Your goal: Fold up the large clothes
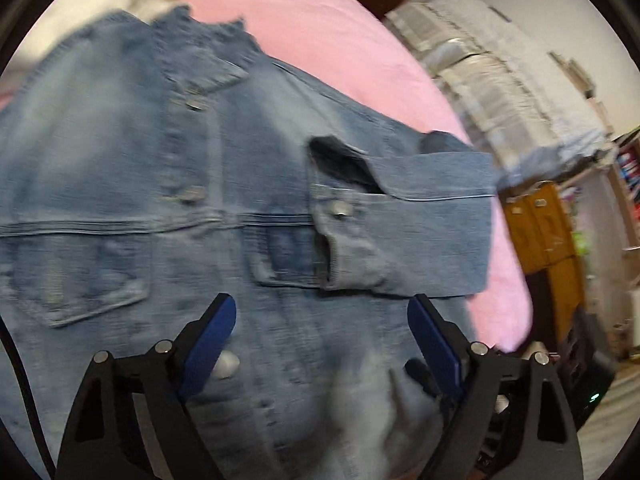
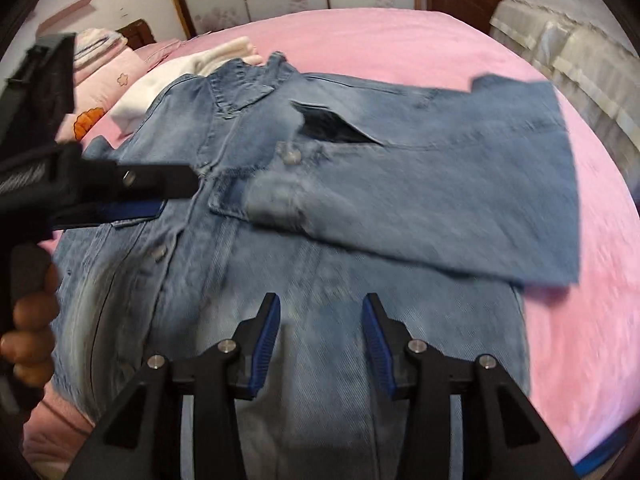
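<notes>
Looking along the left tongs point(image 1: 322, 312), spread wide and holding nothing, the left wrist view shows a faded blue denim jacket point(image 1: 168, 184) lying buttoned on the pink bed sheet point(image 1: 320, 20), one sleeve point(image 1: 420, 220) folded across its chest. From the right wrist, the right tongs point(image 2: 320, 312) hover partly parted and empty above the jacket's lower front point(image 2: 312, 280); the left tongs point(image 2: 156, 196) reach in over the pocket, and a white garment point(image 2: 188, 68) lies beyond the collar.

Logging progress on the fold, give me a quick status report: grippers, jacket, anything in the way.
Left gripper open, right gripper open, both empty. Denim jacket flat on pink bed, one sleeve folded across front. White garment by collar, not blocking.
</notes>
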The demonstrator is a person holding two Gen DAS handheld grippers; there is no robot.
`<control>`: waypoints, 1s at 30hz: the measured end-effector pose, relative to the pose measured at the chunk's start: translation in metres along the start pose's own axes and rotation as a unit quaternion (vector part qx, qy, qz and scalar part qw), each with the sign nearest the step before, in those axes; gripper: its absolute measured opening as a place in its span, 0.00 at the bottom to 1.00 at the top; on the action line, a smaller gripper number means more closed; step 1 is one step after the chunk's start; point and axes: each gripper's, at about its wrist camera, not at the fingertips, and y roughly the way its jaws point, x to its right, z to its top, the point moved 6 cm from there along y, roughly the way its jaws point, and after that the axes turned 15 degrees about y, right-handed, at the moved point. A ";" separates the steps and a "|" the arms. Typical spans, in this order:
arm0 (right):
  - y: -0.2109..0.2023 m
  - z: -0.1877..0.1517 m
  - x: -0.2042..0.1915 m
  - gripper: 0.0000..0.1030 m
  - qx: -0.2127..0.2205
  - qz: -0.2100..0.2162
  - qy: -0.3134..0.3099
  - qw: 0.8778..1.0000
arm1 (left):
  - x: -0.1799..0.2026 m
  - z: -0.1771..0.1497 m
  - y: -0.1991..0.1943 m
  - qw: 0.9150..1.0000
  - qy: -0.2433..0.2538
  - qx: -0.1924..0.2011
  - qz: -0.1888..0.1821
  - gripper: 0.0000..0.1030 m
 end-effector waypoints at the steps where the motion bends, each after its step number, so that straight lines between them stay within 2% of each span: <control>1: -0.002 -0.002 0.004 0.42 -0.001 0.000 0.008 1.000 | 0.003 0.002 0.006 1.000 -0.004 0.001 -0.019 0.84; 4: -0.008 -0.002 0.015 0.42 -0.006 0.002 0.046 0.999 | 0.006 0.005 0.023 0.998 -0.021 -0.003 -0.054 0.81; 8: -0.012 -0.004 0.033 0.42 -0.007 0.016 0.092 0.996 | 0.004 0.007 0.049 0.993 -0.060 -0.015 -0.103 0.62; 13: -0.011 -0.001 0.042 0.42 -0.007 0.020 0.107 0.994 | -0.002 0.010 0.071 0.990 -0.085 -0.010 -0.115 0.62; 20: -0.008 0.002 0.049 0.42 -0.004 0.028 0.122 0.992 | -0.005 0.018 0.083 0.988 -0.107 -0.003 -0.109 0.62; 21: -0.008 0.001 0.051 0.42 -0.004 0.028 0.125 0.992 | -0.004 0.018 0.084 0.989 -0.106 -0.004 -0.101 0.58; 23: -0.009 -0.001 0.053 0.42 -0.004 0.029 0.128 0.991 | -0.006 0.017 0.085 0.993 -0.099 -0.016 -0.055 0.29; 24: -0.010 -0.002 0.055 0.42 -0.004 0.029 0.130 0.991 | -0.007 0.016 0.086 0.994 -0.097 -0.022 -0.040 0.22; 25: -0.010 -0.002 0.055 0.42 -0.004 0.029 0.131 0.991 | -0.009 0.016 0.085 0.994 -0.101 -0.023 -0.029 0.10; 28: -0.014 -0.003 0.057 0.42 -0.002 0.023 0.134 0.991 | -0.007 0.023 0.073 0.992 -0.121 -0.013 -0.037 0.05; 30: -0.018 -0.002 0.061 0.42 0.002 0.016 0.137 0.990 | 0.003 0.030 0.064 0.994 -0.109 -0.013 -0.021 0.05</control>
